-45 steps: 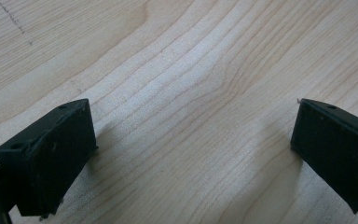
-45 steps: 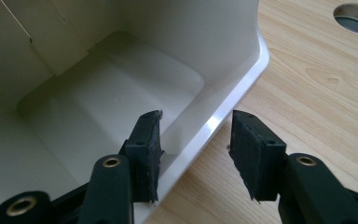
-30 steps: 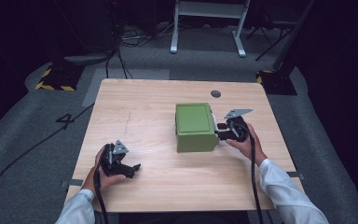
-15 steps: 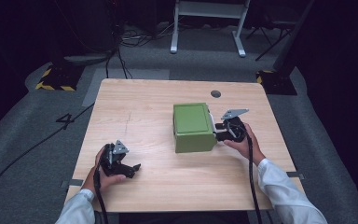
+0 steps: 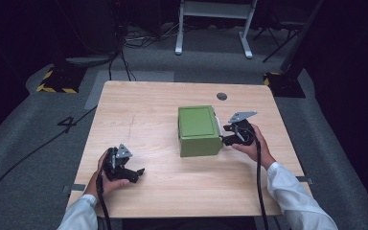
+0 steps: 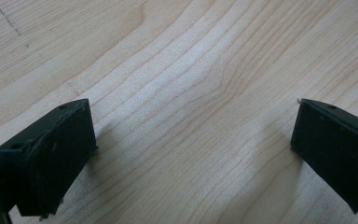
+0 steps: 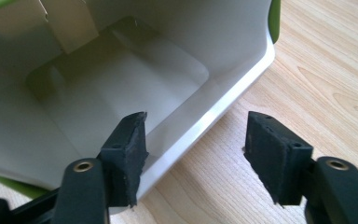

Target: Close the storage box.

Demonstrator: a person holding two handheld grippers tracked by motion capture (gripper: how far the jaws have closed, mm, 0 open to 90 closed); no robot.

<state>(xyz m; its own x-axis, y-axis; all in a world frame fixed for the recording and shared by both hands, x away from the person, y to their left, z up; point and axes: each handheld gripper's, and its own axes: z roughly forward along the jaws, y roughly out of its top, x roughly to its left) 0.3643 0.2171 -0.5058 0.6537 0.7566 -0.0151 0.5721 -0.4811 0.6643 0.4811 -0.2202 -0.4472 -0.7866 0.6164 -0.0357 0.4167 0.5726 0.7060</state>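
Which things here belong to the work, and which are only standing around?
Part of the work:
- green box, lying on its side
- right hand-held gripper, at the box's open end, jaws just opened
- table

Only standing around:
- left hand-held gripper, idle
- white stand

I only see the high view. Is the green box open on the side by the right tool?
Observer: Yes. In the right gripper view the box opens toward the right tool; it is white inside and looks empty.
Operator: Is the tool holding it?
Observer: No. Its jaws have just been opening. The box's rim sits between them, unpinched.
Operator: What about the left tool?
Observer: The left tool is open over bare table, with nothing between the jaws.
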